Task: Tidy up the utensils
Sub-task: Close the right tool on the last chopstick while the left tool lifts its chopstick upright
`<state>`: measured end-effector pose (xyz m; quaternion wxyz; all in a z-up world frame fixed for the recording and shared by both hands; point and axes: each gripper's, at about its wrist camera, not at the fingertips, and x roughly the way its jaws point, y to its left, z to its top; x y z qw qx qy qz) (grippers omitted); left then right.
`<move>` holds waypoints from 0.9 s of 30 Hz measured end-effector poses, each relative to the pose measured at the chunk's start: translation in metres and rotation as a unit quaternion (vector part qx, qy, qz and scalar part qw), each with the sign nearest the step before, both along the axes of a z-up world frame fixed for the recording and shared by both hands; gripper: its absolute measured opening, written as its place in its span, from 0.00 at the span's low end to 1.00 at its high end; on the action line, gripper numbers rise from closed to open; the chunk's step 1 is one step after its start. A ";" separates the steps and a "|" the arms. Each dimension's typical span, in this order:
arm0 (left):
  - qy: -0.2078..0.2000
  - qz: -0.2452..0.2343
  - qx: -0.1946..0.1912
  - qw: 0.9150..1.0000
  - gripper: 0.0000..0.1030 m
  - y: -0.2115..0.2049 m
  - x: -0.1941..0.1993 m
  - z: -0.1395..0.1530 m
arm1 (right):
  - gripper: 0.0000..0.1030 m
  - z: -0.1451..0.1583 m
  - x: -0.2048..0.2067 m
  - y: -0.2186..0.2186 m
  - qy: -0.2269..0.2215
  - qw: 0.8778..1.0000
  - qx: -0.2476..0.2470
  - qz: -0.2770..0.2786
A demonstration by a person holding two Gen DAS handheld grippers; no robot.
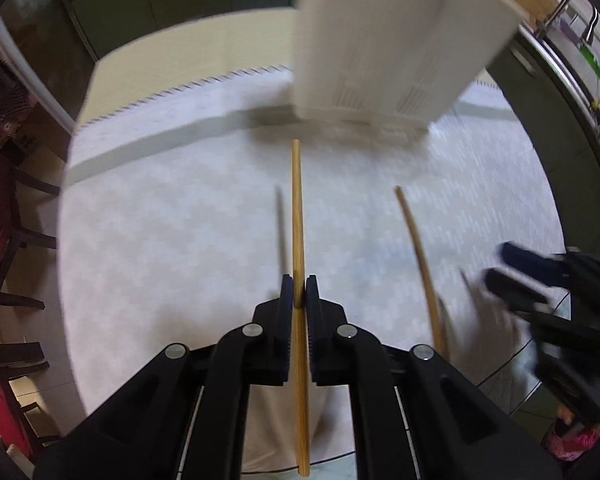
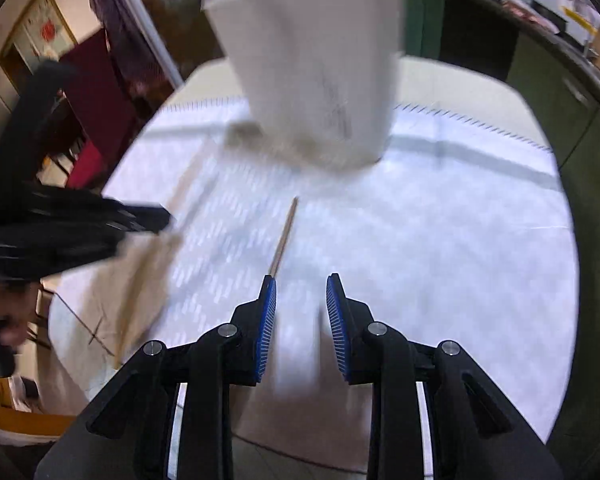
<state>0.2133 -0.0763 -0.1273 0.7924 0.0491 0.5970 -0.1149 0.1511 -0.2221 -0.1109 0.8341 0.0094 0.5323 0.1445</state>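
Observation:
My left gripper [image 1: 299, 286] is shut on a wooden chopstick [image 1: 297, 208], which points forward above the table toward a tall white utensil holder [image 1: 380, 48]. A second wooden chopstick [image 1: 418, 256] lies on the table to the right of it. My right gripper [image 2: 301, 284] is open and empty above the table; it also shows at the right of the left wrist view [image 1: 516, 276]. In the right wrist view the lying chopstick [image 2: 284, 236] points toward the holder [image 2: 316, 72], just ahead of my left fingertip. The left gripper [image 2: 100, 220] shows blurred at the left.
A round table under a white patterned cloth [image 1: 180, 220] carries everything. Dark chairs with red cushions [image 1: 0, 248] stand at the left. Green cabinets [image 2: 572, 92] and a sink counter [image 1: 572, 20] run behind and to the right.

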 end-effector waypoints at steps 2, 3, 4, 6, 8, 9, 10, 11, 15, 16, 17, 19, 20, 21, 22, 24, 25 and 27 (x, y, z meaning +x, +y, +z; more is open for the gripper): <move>-0.017 0.005 -0.008 1.000 0.06 0.014 -0.003 0.011 | 0.26 -0.011 0.009 0.011 0.010 1.000 -0.013 -0.001; -0.022 0.005 -0.010 1.000 0.06 0.020 -0.004 0.015 | 0.26 -0.017 0.013 0.017 0.018 1.000 -0.019 0.000; -0.028 0.005 -0.014 0.999 0.06 0.030 -0.004 0.021 | 0.26 -0.022 0.018 0.021 0.024 0.999 -0.024 -0.002; -0.037 0.005 -0.024 0.999 0.06 0.043 -0.003 0.028 | 0.26 -0.029 0.025 0.027 0.032 0.999 -0.036 -0.005; -0.041 0.003 -0.033 0.999 0.06 0.052 -0.008 0.034 | 0.26 -0.033 0.031 0.035 0.039 0.998 -0.053 -0.008; -0.045 0.000 -0.036 0.998 0.06 0.055 -0.009 0.036 | 0.26 -0.034 0.032 0.039 0.039 0.997 -0.062 -0.010; -0.049 -0.001 -0.038 0.998 0.06 0.057 -0.008 0.038 | 0.27 -0.034 0.033 0.042 0.039 0.997 -0.067 -0.010; -0.051 -0.003 -0.042 0.998 0.06 0.059 -0.008 0.040 | 0.27 -0.035 0.035 0.045 0.041 0.997 -0.071 -0.011; -0.057 -0.006 -0.051 0.997 0.06 0.065 -0.009 0.044 | 0.23 -0.038 0.042 0.058 0.042 0.995 -0.083 -0.016; -0.059 -0.009 -0.054 0.997 0.06 0.065 -0.010 0.045 | 0.18 -0.039 0.046 0.059 0.046 0.996 -0.078 -0.013; -0.061 -0.011 -0.054 0.997 0.06 0.065 -0.012 0.048 | 0.08 -0.039 0.047 0.059 0.048 0.995 -0.080 -0.016; -0.069 -0.020 -0.056 0.996 0.06 0.062 -0.016 0.053 | 0.07 -0.041 0.052 0.055 0.057 0.996 -0.065 -0.020; -0.074 -0.024 -0.056 0.995 0.06 0.061 -0.018 0.056 | 0.06 -0.041 0.054 0.053 0.062 0.996 -0.057 -0.021; -0.078 -0.027 -0.057 0.995 0.06 0.061 -0.019 0.059 | 0.06 -0.040 0.057 0.052 0.064 0.997 -0.046 -0.023; -0.085 -0.030 -0.057 0.994 0.06 0.060 -0.021 0.063 | 0.06 -0.037 0.057 0.049 0.062 0.997 -0.038 -0.025; -0.102 -0.035 -0.056 0.993 0.06 0.059 -0.025 0.073 | 0.06 -0.026 0.054 0.044 0.046 0.998 -0.018 -0.030; -0.112 -0.037 -0.054 0.992 0.06 0.058 -0.027 0.079 | 0.06 -0.020 0.051 0.042 0.040 0.999 -0.011 -0.030; -0.123 -0.042 -0.055 0.990 0.06 0.058 -0.031 0.088 | 0.06 -0.006 0.045 0.035 0.021 0.999 0.002 -0.031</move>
